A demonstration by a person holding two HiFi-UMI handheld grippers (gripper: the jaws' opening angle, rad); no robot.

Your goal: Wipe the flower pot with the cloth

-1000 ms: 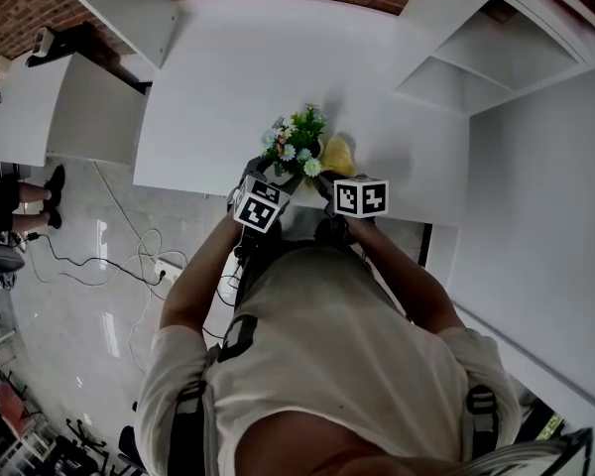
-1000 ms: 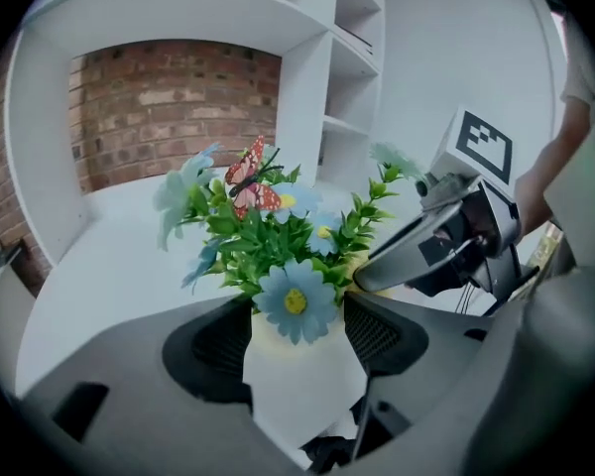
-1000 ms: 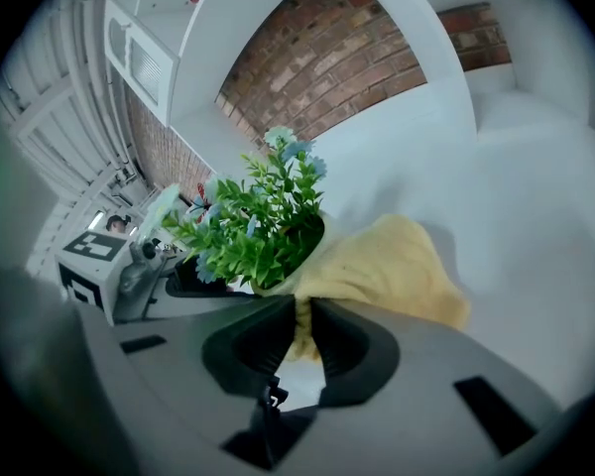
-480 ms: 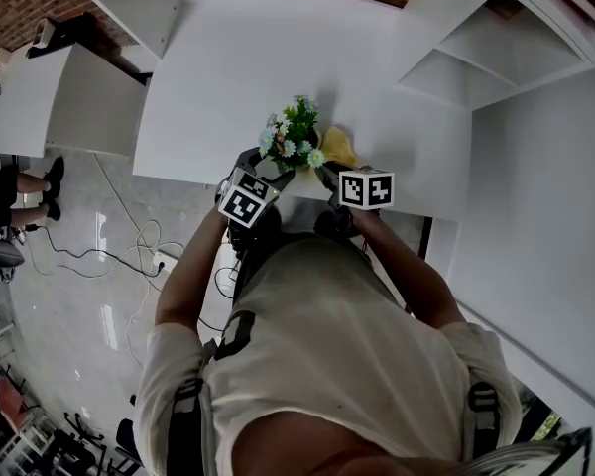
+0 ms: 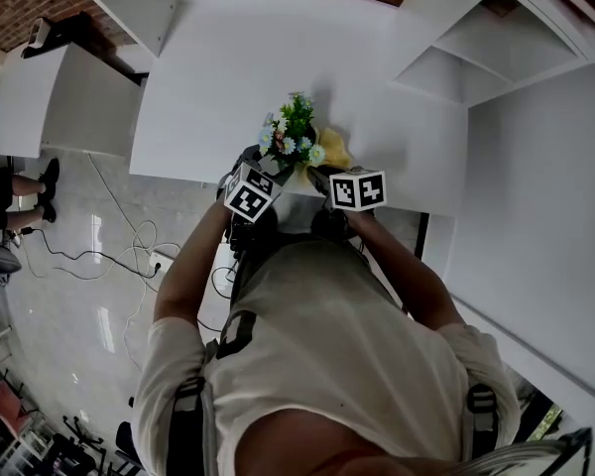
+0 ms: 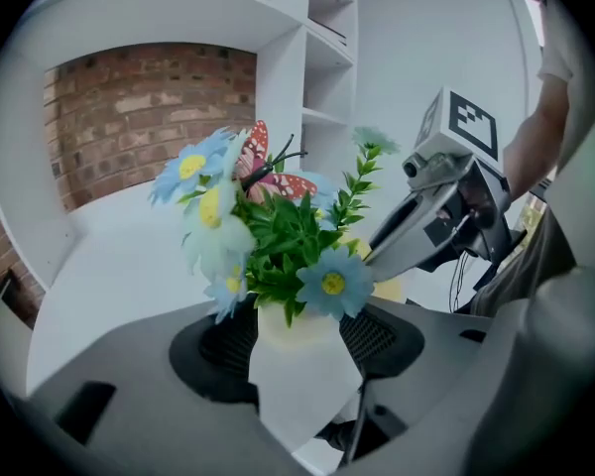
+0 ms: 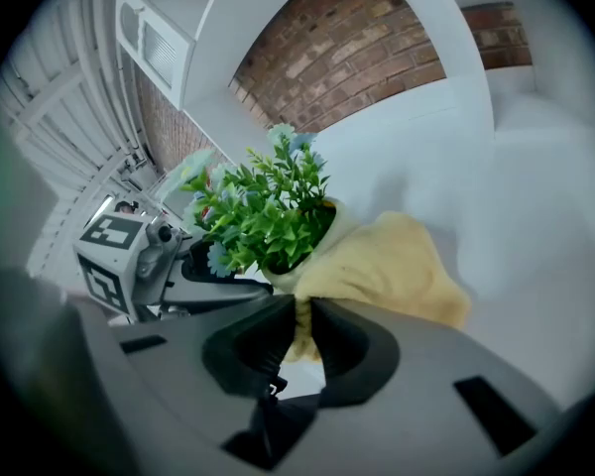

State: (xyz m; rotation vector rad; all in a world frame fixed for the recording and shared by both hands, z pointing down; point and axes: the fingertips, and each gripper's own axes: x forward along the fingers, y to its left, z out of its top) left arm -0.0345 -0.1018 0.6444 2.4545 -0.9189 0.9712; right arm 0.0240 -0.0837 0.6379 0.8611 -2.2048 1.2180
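Flower pot [image 6: 302, 380], white and tapered, is shown standing near the front edge of the white desk [image 5: 248, 58], just ahead of the person [image 5: 317, 345] and between the two tools. White shelving [image 5: 476, 58] is seen at the desk's right. The pot is filled with artificial green sprigs and blue flowers [image 5: 293, 137], by which it is hidden in the head view. The yellow cloth [image 7: 387, 266] is bunched against the pot's right-hand side, and one fold of it is clamped between the closed jaws of the right tool [image 7: 302, 317]. The left tool [image 6: 299, 337] is set round the pot from the opposite side, its jaws closing on the pot's upper body. No gap can be made out between the pads [image 6: 228, 342] and the pot's wall. Wiping is judged to be under way, since the pot is steadied and the cloth is laid on one side. How much of the wall has been covered cannot be told. The side where no cloth lies is taken to remain.
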